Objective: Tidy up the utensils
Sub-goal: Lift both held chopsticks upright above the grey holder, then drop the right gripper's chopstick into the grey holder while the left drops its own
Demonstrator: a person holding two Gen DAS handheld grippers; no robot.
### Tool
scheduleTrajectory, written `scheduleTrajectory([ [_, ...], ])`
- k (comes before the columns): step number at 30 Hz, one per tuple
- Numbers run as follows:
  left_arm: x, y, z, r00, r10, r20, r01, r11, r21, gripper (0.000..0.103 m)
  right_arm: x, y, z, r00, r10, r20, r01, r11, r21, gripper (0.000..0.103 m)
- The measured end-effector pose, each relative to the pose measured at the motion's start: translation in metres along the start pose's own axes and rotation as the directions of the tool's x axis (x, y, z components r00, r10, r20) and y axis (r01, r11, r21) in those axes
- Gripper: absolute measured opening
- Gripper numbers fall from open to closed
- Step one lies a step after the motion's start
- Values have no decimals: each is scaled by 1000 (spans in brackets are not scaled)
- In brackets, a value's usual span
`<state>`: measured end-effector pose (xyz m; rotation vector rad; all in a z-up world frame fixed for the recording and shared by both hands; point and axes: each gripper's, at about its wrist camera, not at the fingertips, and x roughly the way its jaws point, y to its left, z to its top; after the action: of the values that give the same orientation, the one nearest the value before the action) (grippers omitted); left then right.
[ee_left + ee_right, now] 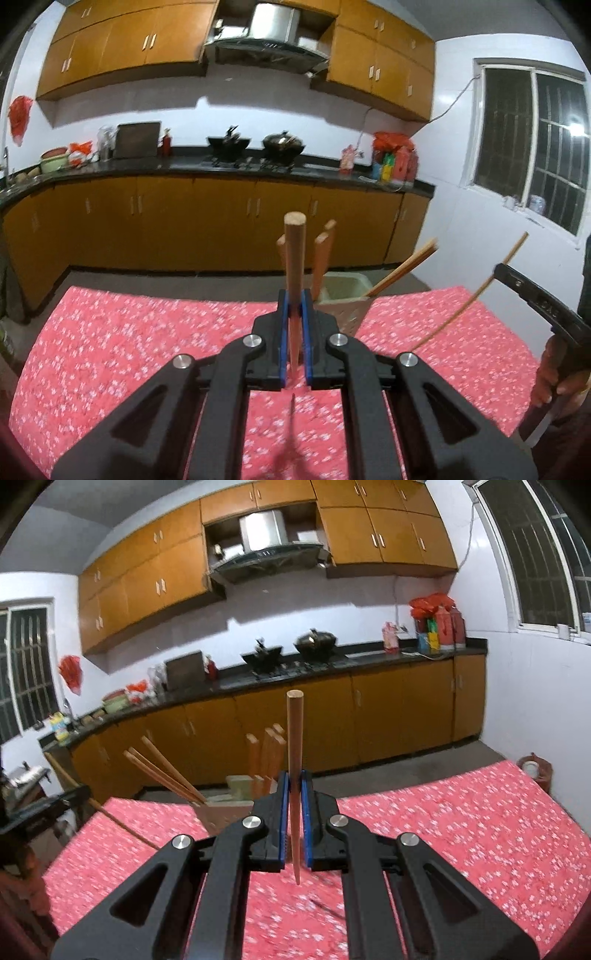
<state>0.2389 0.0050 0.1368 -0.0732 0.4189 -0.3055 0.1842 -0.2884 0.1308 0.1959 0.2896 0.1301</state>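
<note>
Upright, a wooden chopstick [294,266] stands pinched between the blue pads of the left gripper [294,306], its long axis running straight up the view, thick blunt end at the top and thin tip hanging below the jaws over the red flowered tablecloth [129,339]. The right gripper [294,788] is pressed together on a second chopstick [295,746] in the same way: thick round end up, pointed tip down, clear of the cloth.

That makes two chopsticks held, one in each gripper. From the left wrist view the right-hand chopstick [476,291] appears as a thin slanted stick at the right edge, with the person's right hand [554,376] gripping the handle below it.

Beyond the grippers, at the far edge of the table, stands one pale green utensil holder [343,291] with a perforated front. In the left view, three flat wooden handles [321,254] rise nearly upright from it, and two more chopsticks [402,269] lean out of it, tops tilted to the right. In the right wrist view the holder [236,786] sits just left of the jaws, the pair of leaning chopsticks [162,768] slanting up to the left, though blur makes the handle count there uncertain.
</note>
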Motion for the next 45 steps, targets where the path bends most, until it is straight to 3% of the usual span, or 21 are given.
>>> scheduleTrajectory([
  [7,-7,-31,35,993,-44,110,41,999,34,8,-9,23,33,990,77,119,-77,997,-11,7],
  [16,20,-39,63,984,25,178,-20,999,-29,8,19,39,49,974,78,213,-75,997,-22,7],
  [28,69,-36,52,994,52,97,-51,999,-19,8,78,34,23,994,45,95,-44,999,-15,7],
  [36,85,-27,43,998,37,50,-36,999,-33,8,89,34,14,997,59,44,-59,998,-6,8],
  [45,87,-25,39,998,2,57,1,999,-50,8,97,39,11,997,81,-13,-81,997,-8,8],
])
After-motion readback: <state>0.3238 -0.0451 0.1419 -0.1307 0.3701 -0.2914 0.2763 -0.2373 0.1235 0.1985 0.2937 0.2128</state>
